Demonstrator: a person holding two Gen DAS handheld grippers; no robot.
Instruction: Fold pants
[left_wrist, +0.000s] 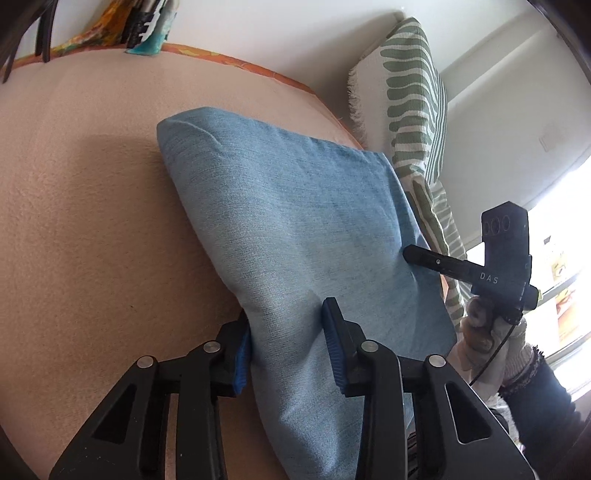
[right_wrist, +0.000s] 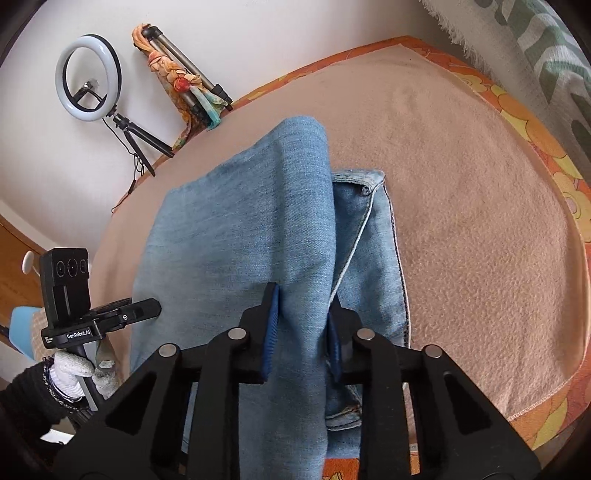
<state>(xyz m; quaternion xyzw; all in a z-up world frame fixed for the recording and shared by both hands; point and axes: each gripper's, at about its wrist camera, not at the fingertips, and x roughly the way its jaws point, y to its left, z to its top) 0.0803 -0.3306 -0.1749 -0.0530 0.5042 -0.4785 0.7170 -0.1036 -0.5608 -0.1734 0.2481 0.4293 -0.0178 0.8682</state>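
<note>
While a pink blanket (right_wrist: 461, 192) covers the bed, folded jeans (left_wrist: 295, 221) lie on it near a striped pillow (left_wrist: 410, 92). Left gripper (left_wrist: 288, 347) is clamped on a raised fold at the jeans' near edge; right gripper (right_wrist: 303, 328) likewise pinches a denim ridge, waistband flat beside it.

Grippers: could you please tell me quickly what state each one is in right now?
Left gripper: shut on a fold of the jeans.
Right gripper: shut on a raised fold of the jeans.
</note>
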